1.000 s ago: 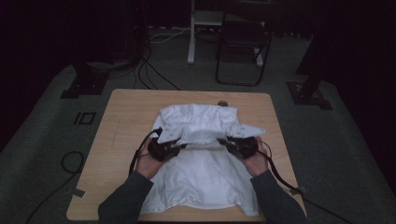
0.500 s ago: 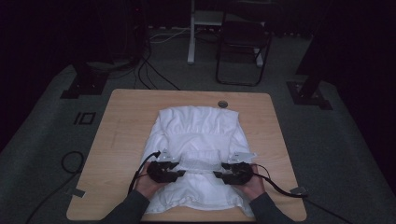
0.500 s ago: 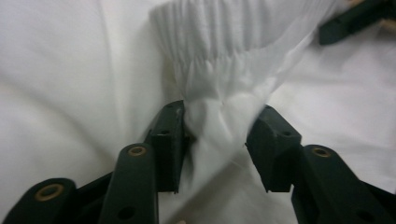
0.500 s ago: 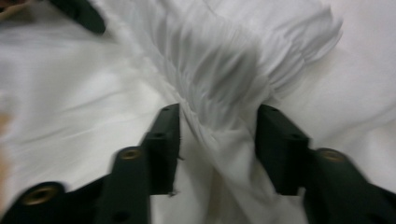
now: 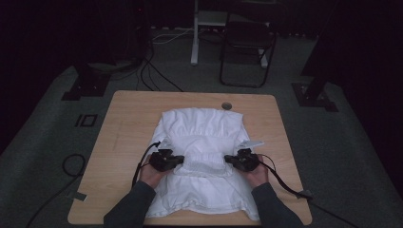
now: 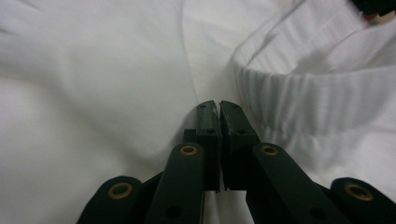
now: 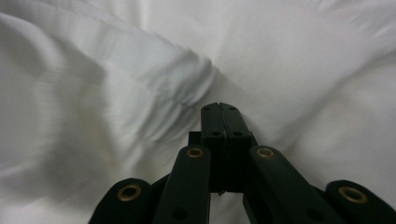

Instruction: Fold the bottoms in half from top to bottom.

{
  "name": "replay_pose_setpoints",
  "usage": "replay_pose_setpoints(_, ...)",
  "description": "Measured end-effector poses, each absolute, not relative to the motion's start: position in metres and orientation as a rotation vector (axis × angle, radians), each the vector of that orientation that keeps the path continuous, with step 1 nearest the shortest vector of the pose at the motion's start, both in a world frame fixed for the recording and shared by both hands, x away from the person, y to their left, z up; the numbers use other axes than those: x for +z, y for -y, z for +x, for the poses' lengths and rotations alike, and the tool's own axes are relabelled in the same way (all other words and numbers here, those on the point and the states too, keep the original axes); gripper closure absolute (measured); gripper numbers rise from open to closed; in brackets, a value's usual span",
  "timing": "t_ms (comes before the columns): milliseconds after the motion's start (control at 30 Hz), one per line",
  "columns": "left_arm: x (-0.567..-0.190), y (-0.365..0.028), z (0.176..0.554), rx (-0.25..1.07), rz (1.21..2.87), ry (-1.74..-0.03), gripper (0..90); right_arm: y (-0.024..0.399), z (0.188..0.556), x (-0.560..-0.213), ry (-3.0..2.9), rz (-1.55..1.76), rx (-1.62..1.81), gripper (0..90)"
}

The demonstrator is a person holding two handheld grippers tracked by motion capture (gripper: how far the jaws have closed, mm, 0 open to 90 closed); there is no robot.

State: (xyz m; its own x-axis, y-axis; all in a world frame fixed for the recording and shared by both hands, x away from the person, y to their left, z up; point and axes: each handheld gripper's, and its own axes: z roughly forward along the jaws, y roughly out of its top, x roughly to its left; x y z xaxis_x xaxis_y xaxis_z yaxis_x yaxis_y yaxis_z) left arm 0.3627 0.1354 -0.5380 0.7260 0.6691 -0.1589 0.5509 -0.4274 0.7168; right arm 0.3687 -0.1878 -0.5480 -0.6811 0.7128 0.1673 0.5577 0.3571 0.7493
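Observation:
A white garment [image 5: 204,128] lies spread on the wooden table [image 5: 128,118]. A folded ribbed band [image 5: 204,165] crosses its middle. My left gripper [image 5: 179,160] rests at the band's left end and my right gripper [image 5: 229,160] at its right end, tips facing each other. In the left gripper view the jaws [image 6: 218,105] have just been closing and stand shut beside the ribbed edge [image 6: 303,93], with no cloth that I can see between them. In the right gripper view the jaws [image 7: 226,106] have likewise just closed, pressed together above a soft fold [image 7: 154,70], with nothing between them.
A small round grommet [image 5: 226,105] sits in the table's far edge. A white tag [image 5: 252,143] sticks out at the garment's right. The right gripper's cable [image 5: 285,183] trails off the table. A chair [image 5: 247,47] and floor cables [image 5: 71,164] lie beyond.
Both grippers have come down onto the garment and nearer the person. The fold they held raised a second ago now lies flat between them.

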Motion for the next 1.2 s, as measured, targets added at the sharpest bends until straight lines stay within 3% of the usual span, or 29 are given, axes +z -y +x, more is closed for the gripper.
replay_pose_setpoints(133, -0.547, -0.13, 0.362, 0.199, 2.157, -0.901, 83.4, 0.179, 0.369, -0.559, -2.49, 1.088, 1.284, 85.0)
replay_pose_setpoints(333, -0.53, -0.135, 0.323, 0.181, 2.161, -0.702, 77.4, 0.197, 0.339, -0.542, -2.502, 0.866, 1.451, 78.9)
replay_pose_setpoints(567, -0.532, -0.128, 0.321, 0.174, 2.166, -0.722, 72.0, 0.19, 0.33, -0.533, -2.494, 0.825, 1.483, 76.6)
replay_pose_setpoints(700, -0.551, -0.12, 0.315, 0.164, 2.259, -0.715, 72.1, 0.173, 0.324, -0.552, -2.605, 0.769, 1.344, 79.4)
replay_pose_setpoints(867, -0.545, -0.125, 0.316, 0.163, 2.226, -0.737, 71.5, 0.169, 0.32, -0.565, -2.631, 0.785, 1.29, 80.8)
replay_pose_setpoints(900, -0.535, -0.127, 0.319, 0.211, 2.212, -0.73, 64.4, 0.173, 0.323, -0.555, -2.614, 0.774, 1.286, 73.0)
replay_pose_setpoints(967, -0.524, -0.129, 0.326, 0.261, 2.185, -0.739, 62.1, 0.176, 0.328, -0.546, -2.54, 0.782, 1.261, 66.5)
replay_pose_setpoints(1200, -0.509, -0.129, 0.373, 0.363, 2.099, -0.825, 58.9, 0.178, 0.376, -0.523, -2.362, 0.881, 1.274, 58.2)
